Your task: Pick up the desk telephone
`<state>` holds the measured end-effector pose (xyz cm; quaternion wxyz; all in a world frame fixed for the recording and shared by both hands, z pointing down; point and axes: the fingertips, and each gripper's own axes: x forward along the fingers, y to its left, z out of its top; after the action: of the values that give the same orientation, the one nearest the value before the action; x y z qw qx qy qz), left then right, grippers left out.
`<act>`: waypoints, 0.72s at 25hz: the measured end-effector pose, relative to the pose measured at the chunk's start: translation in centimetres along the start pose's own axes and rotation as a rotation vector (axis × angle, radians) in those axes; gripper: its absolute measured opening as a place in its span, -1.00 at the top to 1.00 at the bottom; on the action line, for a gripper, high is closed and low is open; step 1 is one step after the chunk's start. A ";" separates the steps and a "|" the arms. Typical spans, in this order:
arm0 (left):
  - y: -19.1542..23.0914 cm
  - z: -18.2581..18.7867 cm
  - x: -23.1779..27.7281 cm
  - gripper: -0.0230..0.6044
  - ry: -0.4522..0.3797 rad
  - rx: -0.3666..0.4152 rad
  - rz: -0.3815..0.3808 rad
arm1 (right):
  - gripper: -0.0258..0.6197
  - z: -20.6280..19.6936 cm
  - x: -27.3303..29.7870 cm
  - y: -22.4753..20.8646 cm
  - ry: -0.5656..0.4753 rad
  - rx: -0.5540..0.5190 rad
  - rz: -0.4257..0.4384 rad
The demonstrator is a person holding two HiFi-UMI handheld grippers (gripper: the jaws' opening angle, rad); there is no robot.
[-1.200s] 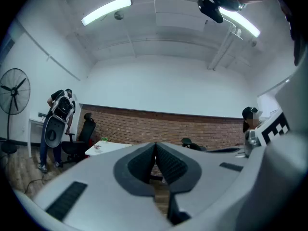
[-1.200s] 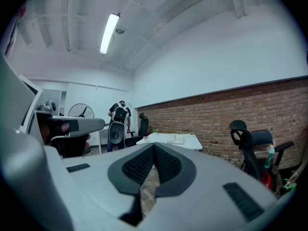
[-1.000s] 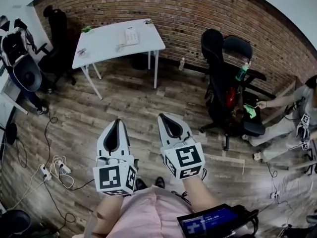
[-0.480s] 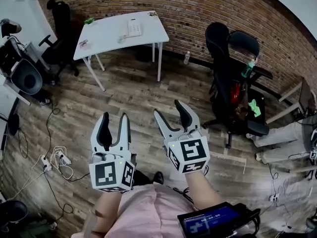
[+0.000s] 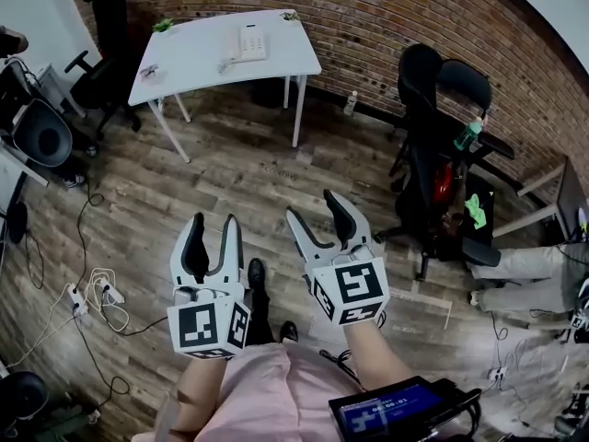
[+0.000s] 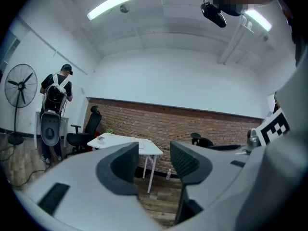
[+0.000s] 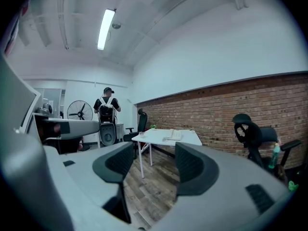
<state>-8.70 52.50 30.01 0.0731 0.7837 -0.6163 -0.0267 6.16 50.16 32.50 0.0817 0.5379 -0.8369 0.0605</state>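
A white desk telephone (image 5: 249, 41) lies on a white table (image 5: 193, 63) by the brick wall, far ahead of me; it also shows small on the table (image 7: 166, 137) as the telephone (image 7: 175, 134) in the right gripper view. My left gripper (image 5: 212, 235) hangs over the wood floor, open and empty. My right gripper (image 5: 321, 213) is beside it, open wider, with nothing between its jaws. In the left gripper view the left gripper (image 6: 153, 161) frames the table (image 6: 122, 143); in the right gripper view the right gripper (image 7: 153, 163) points level toward it.
Black office chairs (image 5: 433, 145) stand at the right, another black chair (image 5: 106, 26) at the left of the table. Cables and a power strip (image 5: 92, 297) lie on the floor at left. A person (image 7: 106, 110) stands by a fan (image 7: 79, 110). A seated person's legs (image 5: 525, 270) show at right.
Both grippers have gone from shut to open. The view has drawn closer to the table, which now sits higher in the head view.
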 end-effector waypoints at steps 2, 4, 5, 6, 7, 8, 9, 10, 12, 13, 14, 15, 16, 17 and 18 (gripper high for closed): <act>1.1 -0.8 2.5 0.27 0.025 -0.009 -0.004 | 0.06 -0.3 2.6 -0.7 0.014 0.005 -0.006; 2.3 -1.1 5.3 0.27 0.037 -0.015 -0.007 | 0.06 -0.4 5.5 -1.3 0.025 0.012 -0.007; 3.0 -1.0 6.8 0.27 0.038 -0.015 -0.007 | 0.06 -0.3 7.0 -1.6 0.029 0.014 -0.006; 3.7 -0.9 8.3 0.27 0.037 -0.014 -0.006 | 0.06 -0.3 8.6 -1.9 0.033 0.015 -0.005; 4.5 -0.8 9.9 0.27 0.037 -0.011 -0.006 | 0.06 -0.2 10.2 -2.3 0.037 0.016 -0.005; 5.3 -0.6 11.5 0.27 0.037 -0.009 -0.006 | 0.06 -0.1 11.9 -2.6 0.040 0.018 -0.006; 6.0 -0.4 13.1 0.27 0.037 -0.007 -0.007 | 0.06 0.2 13.5 -3.1 0.042 0.020 -0.009; 6.8 -0.1 14.7 0.27 0.037 -0.004 -0.009 | 0.06 0.5 15.1 -3.5 0.042 0.023 -0.012; 8.1 0.6 17.6 0.27 0.034 0.001 -0.017 | 0.06 1.3 17.9 -4.1 0.041 0.025 -0.022; 8.7 1.0 19.0 0.27 0.030 0.004 -0.022 | 0.06 1.7 19.3 -4.4 0.040 0.022 -0.028; 9.3 1.5 20.2 0.27 0.026 0.006 -0.027 | 0.06 2.2 20.5 -4.7 0.039 0.016 -0.037; 9.7 2.0 21.3 0.27 0.021 0.009 -0.034 | 0.07 2.8 21.7 -5.0 0.037 0.009 -0.046; 10.2 2.4 22.4 0.27 0.016 0.012 -0.040 | 0.07 3.4 22.8 -5.4 0.032 0.003 -0.055; 10.6 2.7 23.3 0.27 0.012 0.015 -0.045 | 0.07 3.9 23.7 -5.7 0.027 -0.001 -0.062; 11.0 3.0 24.1 0.27 0.010 0.016 -0.048 | 0.07 4.5 24.6 -5.9 0.022 -0.003 -0.067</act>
<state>-13.91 26.38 29.85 0.0691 0.7988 -0.5972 -0.0197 1.23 24.97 33.18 0.0937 0.5647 -0.8176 0.0621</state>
